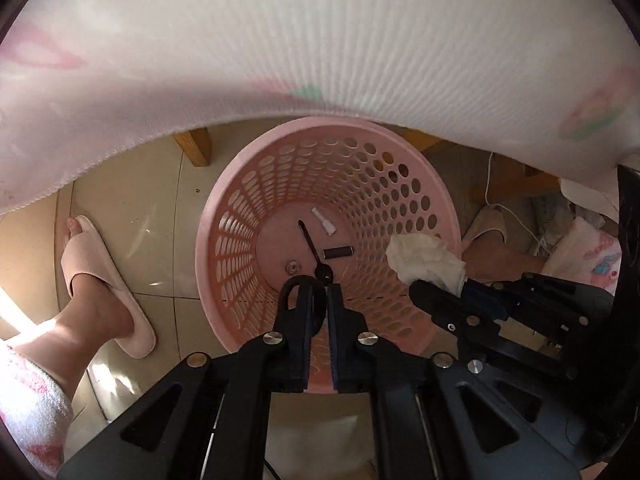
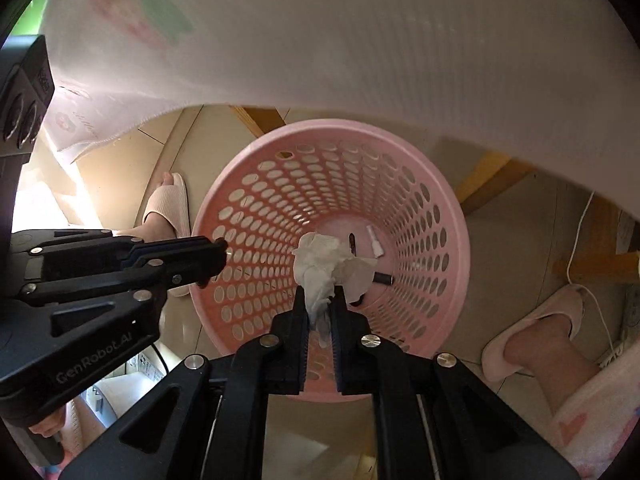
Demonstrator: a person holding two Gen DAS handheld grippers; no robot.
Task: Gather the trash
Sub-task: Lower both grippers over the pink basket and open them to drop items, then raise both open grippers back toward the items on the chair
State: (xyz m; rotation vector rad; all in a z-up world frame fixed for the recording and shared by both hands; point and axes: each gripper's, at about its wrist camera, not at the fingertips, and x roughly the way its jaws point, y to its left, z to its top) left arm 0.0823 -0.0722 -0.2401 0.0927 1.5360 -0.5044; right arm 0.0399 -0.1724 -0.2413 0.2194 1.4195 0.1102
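Both cameras look down into a pink perforated basket [image 1: 400,184] standing on a beige tiled floor [image 1: 160,200], with a white ribbed cloth [image 1: 320,40] bearing faint pink and green prints draped across the top of each frame. In the right wrist view, the right tongs [image 2: 320,292] at lower centre are closed on a crumpled white tissue [image 2: 324,264], whose loose upper part spreads above the fingertips and over the basket's opening. In the left wrist view the same tissue [image 1: 424,258] shows at right of centre, sticking out of the right tongs [image 1: 432,292] just over the basket's right rim. The left tongs [image 1: 325,286] at lower centre of that view stand narrow, the jaws nearly touching, and it cannot be told whether anything is pinched between them. On the basket's bottom lie a black plastic spoon [image 1: 314,250], a small white tube-like piece [image 1: 323,221], a short dark cylinder [image 1: 338,253] and a small metallic round thing [image 1: 293,268]. A foot in a pink slipper [image 1: 104,280] stands at the left of the left wrist view, and another slippered foot [image 2: 536,328] at lower right of the right wrist view, beside a white cable [image 2: 576,240]. Wooden legs [image 1: 196,144] show beneath the cloth's edge.
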